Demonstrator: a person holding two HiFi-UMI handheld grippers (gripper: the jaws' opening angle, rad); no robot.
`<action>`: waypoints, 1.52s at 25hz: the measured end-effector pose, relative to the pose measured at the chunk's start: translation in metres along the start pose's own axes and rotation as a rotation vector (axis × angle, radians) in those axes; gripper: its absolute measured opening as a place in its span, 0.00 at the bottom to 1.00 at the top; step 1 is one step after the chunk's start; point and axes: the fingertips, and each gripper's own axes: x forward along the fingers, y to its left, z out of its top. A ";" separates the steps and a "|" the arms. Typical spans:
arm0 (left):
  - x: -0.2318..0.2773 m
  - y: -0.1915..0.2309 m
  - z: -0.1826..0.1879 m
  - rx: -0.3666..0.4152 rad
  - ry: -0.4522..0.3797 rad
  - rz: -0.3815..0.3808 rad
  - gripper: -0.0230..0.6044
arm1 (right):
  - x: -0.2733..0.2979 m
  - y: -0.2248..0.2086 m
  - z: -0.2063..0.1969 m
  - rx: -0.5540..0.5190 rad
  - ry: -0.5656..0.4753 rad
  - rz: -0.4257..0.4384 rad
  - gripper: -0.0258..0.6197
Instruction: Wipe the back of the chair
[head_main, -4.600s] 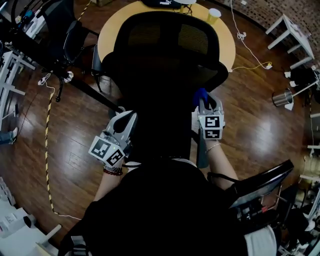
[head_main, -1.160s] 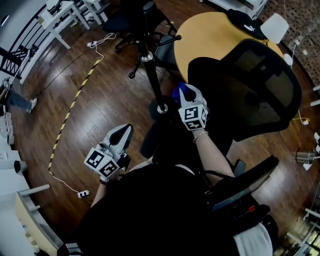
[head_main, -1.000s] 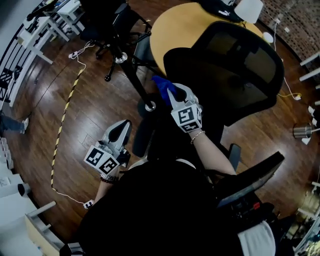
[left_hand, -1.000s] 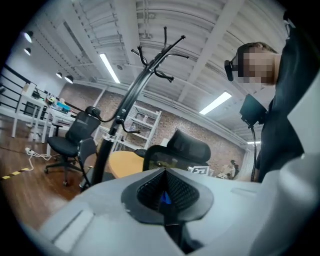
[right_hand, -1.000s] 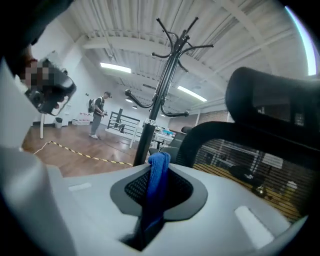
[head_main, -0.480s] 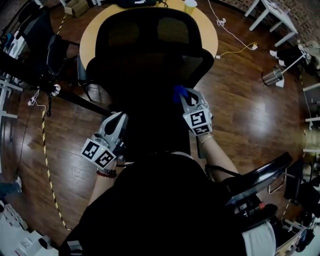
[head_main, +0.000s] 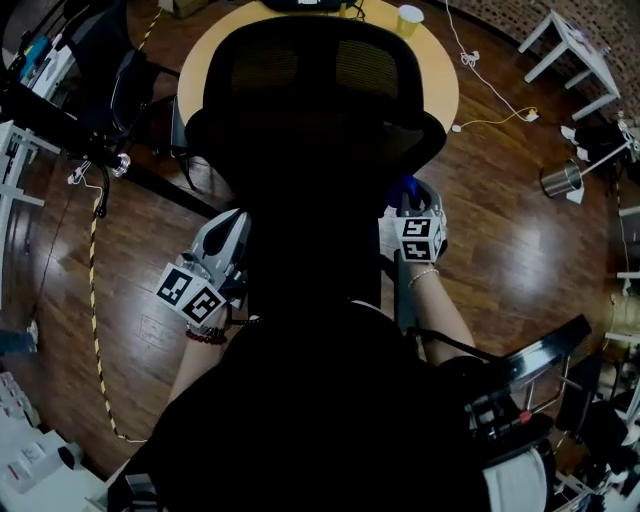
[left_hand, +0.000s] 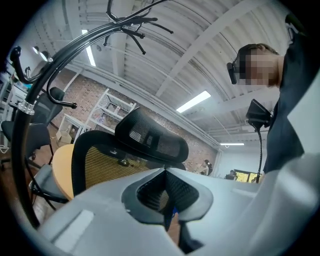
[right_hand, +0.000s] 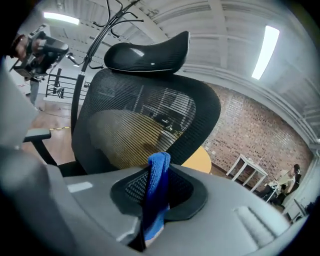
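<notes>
Head view, at nine o'clock: the left gripper (head_main: 232, 226) has its jaws pressed together on nothing. The chair's black mesh back (head_main: 320, 90) fills twelve o'clock. At three o'clock the right gripper (head_main: 410, 200) pinches a blue cloth (head_main: 404, 187) near the back's lower right edge.

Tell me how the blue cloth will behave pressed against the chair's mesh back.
Likely floppy: the blue cloth folds over above the right claw pinching it, so it may bunch rather than lie flat. The mesh back looks thin and see-through, so it will probably give slightly.
</notes>
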 end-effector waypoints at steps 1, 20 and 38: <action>-0.003 0.004 0.000 -0.001 0.006 0.016 0.05 | 0.006 -0.004 0.001 -0.006 0.002 -0.008 0.10; -0.010 0.038 0.006 -0.018 0.041 0.098 0.05 | 0.022 -0.003 0.010 -0.072 -0.099 -0.066 0.10; -0.127 0.100 0.003 -0.020 0.066 0.252 0.05 | 0.064 0.133 0.073 0.020 -0.181 -0.032 0.10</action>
